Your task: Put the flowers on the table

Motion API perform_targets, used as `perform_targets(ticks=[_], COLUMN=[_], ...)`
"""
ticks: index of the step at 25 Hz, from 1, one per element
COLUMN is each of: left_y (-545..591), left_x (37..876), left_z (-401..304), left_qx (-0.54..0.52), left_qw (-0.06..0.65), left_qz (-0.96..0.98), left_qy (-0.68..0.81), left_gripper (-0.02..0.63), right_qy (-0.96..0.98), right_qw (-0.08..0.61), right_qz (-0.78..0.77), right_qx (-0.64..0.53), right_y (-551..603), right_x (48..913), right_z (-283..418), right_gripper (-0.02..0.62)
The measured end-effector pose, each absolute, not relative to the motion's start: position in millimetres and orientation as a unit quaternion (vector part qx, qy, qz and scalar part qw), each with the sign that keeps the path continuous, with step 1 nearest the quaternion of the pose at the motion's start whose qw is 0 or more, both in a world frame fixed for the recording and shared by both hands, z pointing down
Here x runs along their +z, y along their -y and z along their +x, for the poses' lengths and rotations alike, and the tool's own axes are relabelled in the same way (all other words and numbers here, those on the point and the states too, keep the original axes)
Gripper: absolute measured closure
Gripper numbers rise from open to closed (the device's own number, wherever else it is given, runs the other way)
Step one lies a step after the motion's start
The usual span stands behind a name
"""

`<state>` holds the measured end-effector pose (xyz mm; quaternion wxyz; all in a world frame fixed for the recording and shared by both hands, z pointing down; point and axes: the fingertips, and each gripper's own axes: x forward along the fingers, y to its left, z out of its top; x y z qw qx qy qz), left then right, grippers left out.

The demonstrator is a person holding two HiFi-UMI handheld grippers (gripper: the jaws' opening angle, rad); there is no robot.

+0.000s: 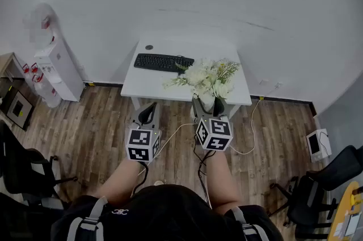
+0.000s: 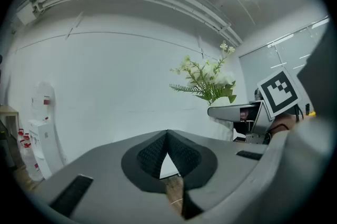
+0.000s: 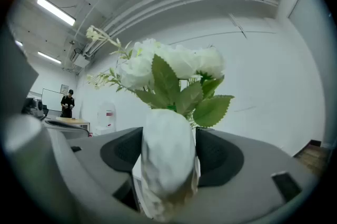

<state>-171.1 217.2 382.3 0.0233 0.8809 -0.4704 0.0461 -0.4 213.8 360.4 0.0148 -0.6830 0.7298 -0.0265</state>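
A white vase (image 3: 167,157) of white flowers (image 1: 207,76) with green leaves (image 3: 174,88) stands upright between the jaws of my right gripper (image 1: 207,105), which is shut on it. The bouquet hangs over the near edge of the small white table (image 1: 227,93). In the left gripper view the flowers (image 2: 209,76) show to the right, above the right gripper. My left gripper (image 1: 147,114) is beside it on the left, over the wooden floor, jaws shut with nothing between them.
A black keyboard (image 1: 163,62) lies at the table's back left. A water dispenser (image 1: 55,61) stands by the wall on the left. Black office chairs (image 1: 22,169) sit at the left and right (image 1: 317,191). Cables trail on the floor (image 1: 244,149). A person (image 3: 67,103) stands far off.
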Motion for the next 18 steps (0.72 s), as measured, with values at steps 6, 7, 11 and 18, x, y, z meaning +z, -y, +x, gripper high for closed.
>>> perform_targets(ticks=[6,7,11,18], left_y=[-214,-214,-209,-195], left_x=[387,388,391,391], left_z=[-177,-176,-172,-183], left_qx=[0.047,0.047,0.049,0.044], left_qw=[0.027,0.027,0.026,0.026], left_qz=[0.882,0.882,0.884,0.885], left_qy=[0.469,0.468,0.465,0.462], left_gripper=[0.604,0.604,0.604,0.604], right_qy=[-0.728,-0.728,-0.726,-0.724], right_qw=[0.024,0.027,0.026,0.032], right_qz=[-0.685,-0.685,-0.687,-0.688], right_qx=[-0.031,-0.033,-0.031,-0.023], right_y=[-215,-214,-210,-200], right_x=[364,364,364,362], right_z=[-6,-5,-3,-12], right_gripper=[0.275,0.275,0.275,0.275])
